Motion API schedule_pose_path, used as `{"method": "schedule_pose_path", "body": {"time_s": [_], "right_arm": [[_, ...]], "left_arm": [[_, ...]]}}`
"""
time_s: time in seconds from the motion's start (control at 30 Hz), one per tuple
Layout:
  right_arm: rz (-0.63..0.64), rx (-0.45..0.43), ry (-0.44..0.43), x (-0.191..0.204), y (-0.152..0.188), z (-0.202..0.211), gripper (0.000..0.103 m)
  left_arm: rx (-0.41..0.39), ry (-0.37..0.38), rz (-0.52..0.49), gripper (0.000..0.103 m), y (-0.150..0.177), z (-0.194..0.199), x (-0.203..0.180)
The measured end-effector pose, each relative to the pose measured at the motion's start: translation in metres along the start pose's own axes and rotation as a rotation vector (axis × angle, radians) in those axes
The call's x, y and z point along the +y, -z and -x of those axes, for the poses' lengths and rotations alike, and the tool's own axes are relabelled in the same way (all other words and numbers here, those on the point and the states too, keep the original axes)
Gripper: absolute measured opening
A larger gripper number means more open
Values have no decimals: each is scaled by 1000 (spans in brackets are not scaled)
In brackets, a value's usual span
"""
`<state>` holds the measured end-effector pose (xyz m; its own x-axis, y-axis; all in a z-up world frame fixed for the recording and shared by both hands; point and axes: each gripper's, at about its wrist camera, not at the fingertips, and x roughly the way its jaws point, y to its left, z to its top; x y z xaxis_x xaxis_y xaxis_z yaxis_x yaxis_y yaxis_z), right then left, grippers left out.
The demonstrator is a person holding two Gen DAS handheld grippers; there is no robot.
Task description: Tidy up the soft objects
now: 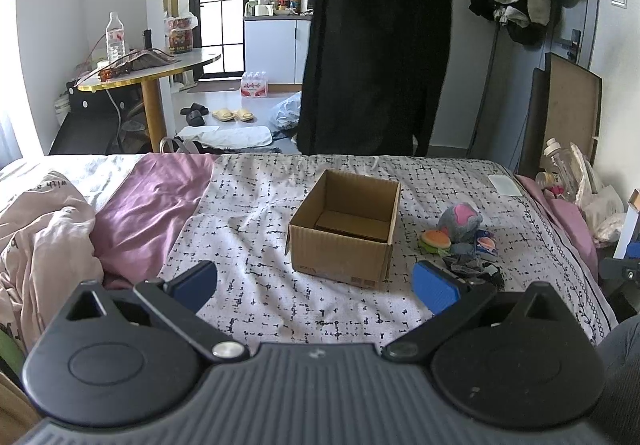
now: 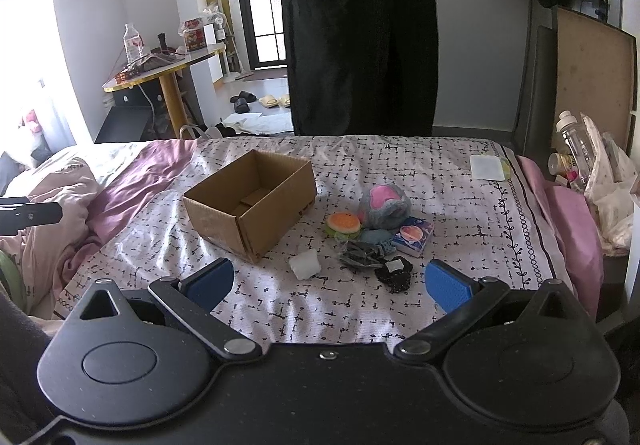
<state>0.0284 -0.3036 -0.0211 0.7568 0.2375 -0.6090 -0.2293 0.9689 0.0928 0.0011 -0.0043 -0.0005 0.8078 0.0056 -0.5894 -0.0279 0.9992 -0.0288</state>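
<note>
With nothing yet in the box (image 2: 250,205) on the bed (image 2: 460,201), both the left gripper (image 1: 316,285) and right gripper (image 2: 328,281) hover spread and empty, so the next move is probably reaching for the toys (image 2: 360,221) heaped just beside the box.

Matt brown corrugated cardboard box (image 2: 252,201) ahead of the left finger, fuzzy grey-and-pink plush toy (image 2: 383,205) ahead between the fingers, ribbed blue rubbery pads (image 2: 446,285) on matt black plastic arms, woven patterned cloth bedcover (image 2: 400,309) beneath, crinkled clear plastic wrap (image 2: 358,257) just ahead between the fingers
</note>
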Motion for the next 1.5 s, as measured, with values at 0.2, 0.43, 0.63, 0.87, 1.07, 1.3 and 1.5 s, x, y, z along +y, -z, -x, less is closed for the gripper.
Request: {"method": "schedule_pose_path", "body": {"time_s": [0.2, 0.43, 0.63, 0.87, 1.07, 1.3, 1.5], "right_arm": [[7, -8, 5, -1, 0, 1, 103], [10, -4, 9, 1, 1, 0, 103], [9, -5, 11, 2, 2, 1, 103], [2, -7, 18, 0, 2, 1, 103], [2, -7, 17, 0, 2, 1, 103], [2, -10, 18, -2, 0, 1, 103], [4, -9, 19, -3, -1, 1, 103]], "left_arm": [[0, 0, 1, 103, 0, 0, -1], [0, 1, -3, 103, -1, 1, -1], [0, 2, 0, 103, -1, 1, -1], [0, 1, 0, 103, -1, 1, -1], [0, 1, -1, 103, -1, 1, -1], [0, 1, 0, 103, -1, 1, -1], [2, 6, 4, 103, -2, 0, 1]]}}
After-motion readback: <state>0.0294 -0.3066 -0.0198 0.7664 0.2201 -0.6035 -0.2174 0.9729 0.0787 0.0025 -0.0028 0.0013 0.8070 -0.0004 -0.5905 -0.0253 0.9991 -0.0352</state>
